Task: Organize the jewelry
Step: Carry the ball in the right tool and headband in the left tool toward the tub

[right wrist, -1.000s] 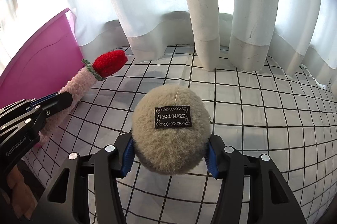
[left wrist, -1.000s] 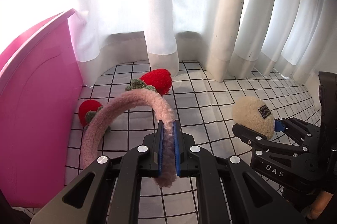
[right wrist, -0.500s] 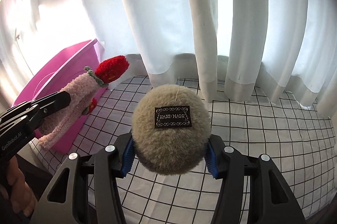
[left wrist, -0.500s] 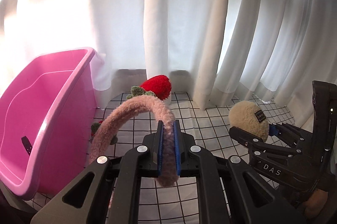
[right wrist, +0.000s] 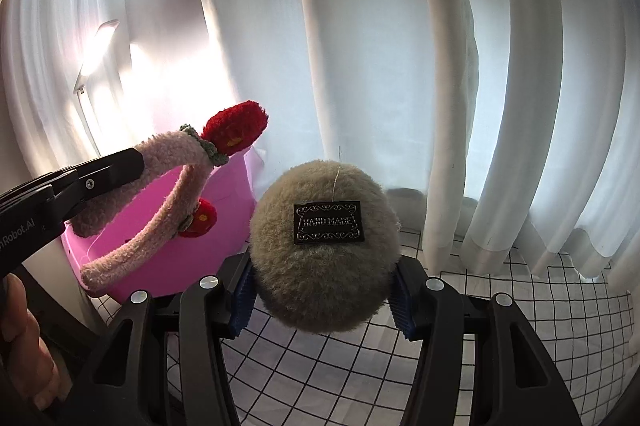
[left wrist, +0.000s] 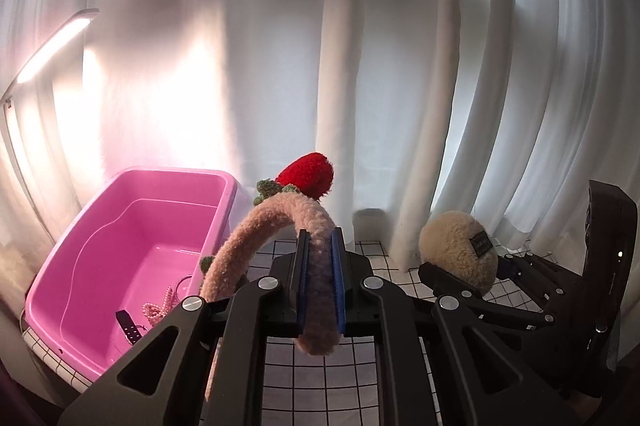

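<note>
A: What are the jaws gripping?
B: Left gripper point(left wrist: 320, 286) is clamping the pink headband point(left wrist: 280, 222); right gripper point(right wrist: 322, 300) is squeezing the fluffy pouch point(right wrist: 324, 250), both above the bench.
A: Advice?
B: Carrying both over the pink tub point(left wrist: 132, 230) before loosening.

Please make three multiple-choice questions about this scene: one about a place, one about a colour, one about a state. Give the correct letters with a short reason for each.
1. Where does the pearl necklace lie?
A. inside the pink tub
B. on the checked cloth
C. on the curtain

2. What colour are the strawberries on the plush headband?
A. blue
B. red
C. yellow

3. What is the state of the right tool?
A. open and empty
B. lying on the cloth
C. shut on the beige fluffy puff

Answers:
1. A: the beads rest on the tub's floor, next to a dark strap.
2. B: both knitted berries are red with green leaves.
3. C: its blue pads press both sides of the puff, which is lifted above the cloth; the left tool likewise clamps the headband.
</note>
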`<state>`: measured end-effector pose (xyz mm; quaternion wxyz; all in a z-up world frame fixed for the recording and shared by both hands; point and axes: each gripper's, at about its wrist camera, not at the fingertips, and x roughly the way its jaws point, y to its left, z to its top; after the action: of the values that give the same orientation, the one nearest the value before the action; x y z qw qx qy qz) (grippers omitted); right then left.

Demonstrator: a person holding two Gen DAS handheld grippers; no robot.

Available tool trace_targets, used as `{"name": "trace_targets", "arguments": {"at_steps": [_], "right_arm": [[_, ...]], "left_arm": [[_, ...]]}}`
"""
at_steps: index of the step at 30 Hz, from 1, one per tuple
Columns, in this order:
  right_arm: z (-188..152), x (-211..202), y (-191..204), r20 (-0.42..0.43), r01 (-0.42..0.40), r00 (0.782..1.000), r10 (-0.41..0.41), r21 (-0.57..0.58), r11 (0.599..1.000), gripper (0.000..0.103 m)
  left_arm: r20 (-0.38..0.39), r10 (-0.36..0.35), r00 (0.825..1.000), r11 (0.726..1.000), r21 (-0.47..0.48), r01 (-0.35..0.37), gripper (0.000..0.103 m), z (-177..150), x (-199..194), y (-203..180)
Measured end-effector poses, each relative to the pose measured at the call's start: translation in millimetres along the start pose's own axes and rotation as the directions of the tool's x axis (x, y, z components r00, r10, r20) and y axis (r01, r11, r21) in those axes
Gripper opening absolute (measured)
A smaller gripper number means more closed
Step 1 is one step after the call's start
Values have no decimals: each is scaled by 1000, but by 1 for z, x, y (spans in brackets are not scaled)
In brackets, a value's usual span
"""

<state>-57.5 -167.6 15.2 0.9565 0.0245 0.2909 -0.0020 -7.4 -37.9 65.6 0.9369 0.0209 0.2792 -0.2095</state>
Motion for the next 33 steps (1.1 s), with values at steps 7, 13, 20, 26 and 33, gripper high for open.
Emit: {"name": "trace_targets", "arguments": {"at_steps": [7,13,20,26,33], "right_arm": [[30,6,44,49,-86,995,89,-61,994,53],[50,21,86,60,-151,985,159,-125,981,53],[71,56,134,20,-239,970,244,-146,960,53],[79,73,169,-25,-285,958,285,-187,940,53],[77,113,203,-119,-300,953,280,-215,929,53]], "left_arm": [[42,124,991,992,-13,-124,5,18,-22,33],[70,200,977,979,-51,-197,1,28,-33,70],[36,301,953,950,-102,-296,1,32,-26,129],[-15,364,931,922,-136,-362,1,24,-17,174],[-102,393,914,899,-165,-405,1,4,3,204]]}}
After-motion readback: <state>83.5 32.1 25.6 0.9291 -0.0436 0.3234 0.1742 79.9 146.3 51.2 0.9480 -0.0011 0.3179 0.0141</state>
